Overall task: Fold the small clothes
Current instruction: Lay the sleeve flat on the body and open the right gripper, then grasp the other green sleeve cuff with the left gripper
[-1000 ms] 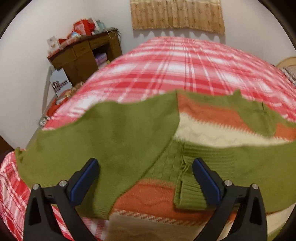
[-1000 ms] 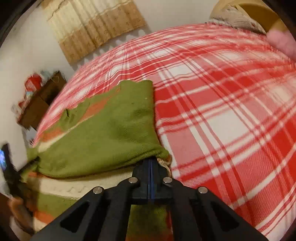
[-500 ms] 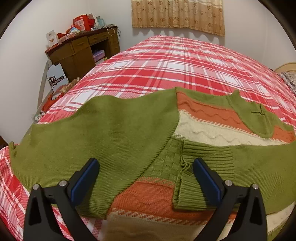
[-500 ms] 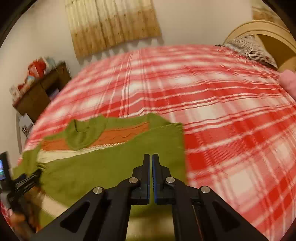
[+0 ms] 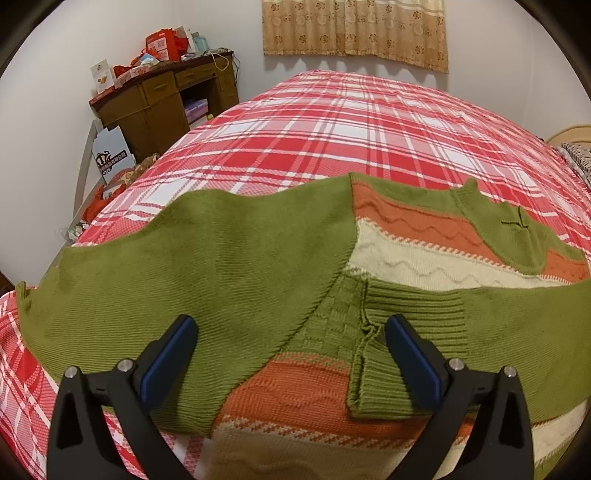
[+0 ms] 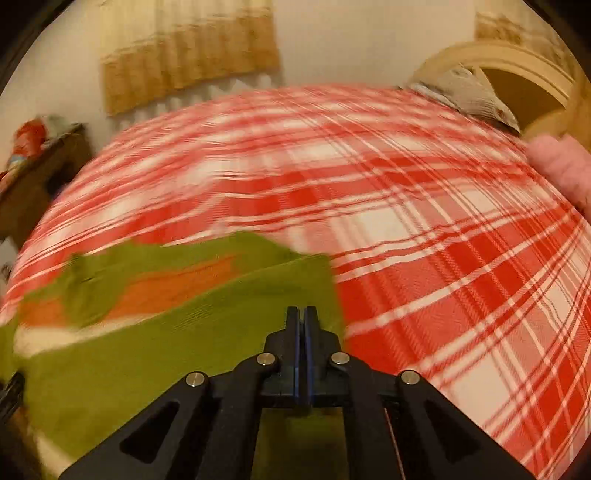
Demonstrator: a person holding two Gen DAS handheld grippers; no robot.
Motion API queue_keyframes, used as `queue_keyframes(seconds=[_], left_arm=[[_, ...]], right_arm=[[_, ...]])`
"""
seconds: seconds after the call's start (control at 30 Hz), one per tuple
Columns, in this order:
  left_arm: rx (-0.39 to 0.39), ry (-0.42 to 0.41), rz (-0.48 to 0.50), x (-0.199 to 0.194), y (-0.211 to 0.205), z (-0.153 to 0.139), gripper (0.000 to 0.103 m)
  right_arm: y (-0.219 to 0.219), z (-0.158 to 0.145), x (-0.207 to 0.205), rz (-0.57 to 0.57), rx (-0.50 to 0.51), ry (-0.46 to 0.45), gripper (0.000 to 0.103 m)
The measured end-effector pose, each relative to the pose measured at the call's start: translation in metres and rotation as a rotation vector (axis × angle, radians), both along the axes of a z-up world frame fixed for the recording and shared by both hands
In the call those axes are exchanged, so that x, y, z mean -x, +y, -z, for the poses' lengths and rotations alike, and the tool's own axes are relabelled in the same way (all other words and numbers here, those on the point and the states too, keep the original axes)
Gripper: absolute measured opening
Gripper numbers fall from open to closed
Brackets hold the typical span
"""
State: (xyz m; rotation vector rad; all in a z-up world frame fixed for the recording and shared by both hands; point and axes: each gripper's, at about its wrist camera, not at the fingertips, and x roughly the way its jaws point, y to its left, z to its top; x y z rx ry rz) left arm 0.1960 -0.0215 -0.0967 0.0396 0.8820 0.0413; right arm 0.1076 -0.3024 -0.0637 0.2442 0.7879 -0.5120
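Observation:
A knit sweater (image 5: 240, 266) in green, orange and cream lies flat on the red plaid bed (image 5: 351, 129). Both green sleeves are folded across its body, and the right sleeve's ribbed cuff (image 5: 406, 306) ends near the middle. The collar (image 5: 509, 229) points right. My left gripper (image 5: 290, 325) hovers open just above the sweater, its blue pads on either side of the cuff area. In the blurred right wrist view, my right gripper (image 6: 303, 310) is shut with nothing between its pads. It sits over the sweater's (image 6: 166, 332) green edge near the bare bedspread (image 6: 424, 240).
A wooden desk (image 5: 162, 96) piled with boxes stands against the wall beyond the bed's far left corner. A curtain (image 5: 354, 29) hangs behind the bed. A headboard (image 6: 517, 81), a pillow (image 6: 465, 92) and a pink soft thing (image 6: 561, 166) lie at the right.
The right gripper has swung away from the bunched green fold that lay at its tips; that fold now lies flat. The left gripper has stayed put and open.

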Motion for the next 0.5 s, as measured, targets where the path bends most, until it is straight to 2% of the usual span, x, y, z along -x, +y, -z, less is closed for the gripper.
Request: queue_keyframes(seconds=[0.07,0.17,0.3,0.37,0.5], left_arm=[[0.0,0.0,0.0,0.0,0.001,0.0,0.103],[0.006,0.0,0.0,0.0,0.001,0.0,0.103],[0.013,-0.001,0.0,0.001,0.002,-0.001,0.103],[0.017,0.0,0.001,0.001,0.003,-0.001,0.103],[0.011,0.0,0.0,0.001,0.003,-0.001,0.103]], right_arm=[[0.035,-0.007,0.012,-0.1,-0.054,-0.025,0.002],[0.076,-0.007,0.021,-0.186,-0.12,-0.04,0.002],[0.117,0.02,0.012,-0.286,-0.12,0.019,0.002],[0.12,0.025,0.015,-0.285,-0.092,-0.006,0.002],[0.111,0.027,0.019,-0.278,-0.15,-0.041,0.002]])
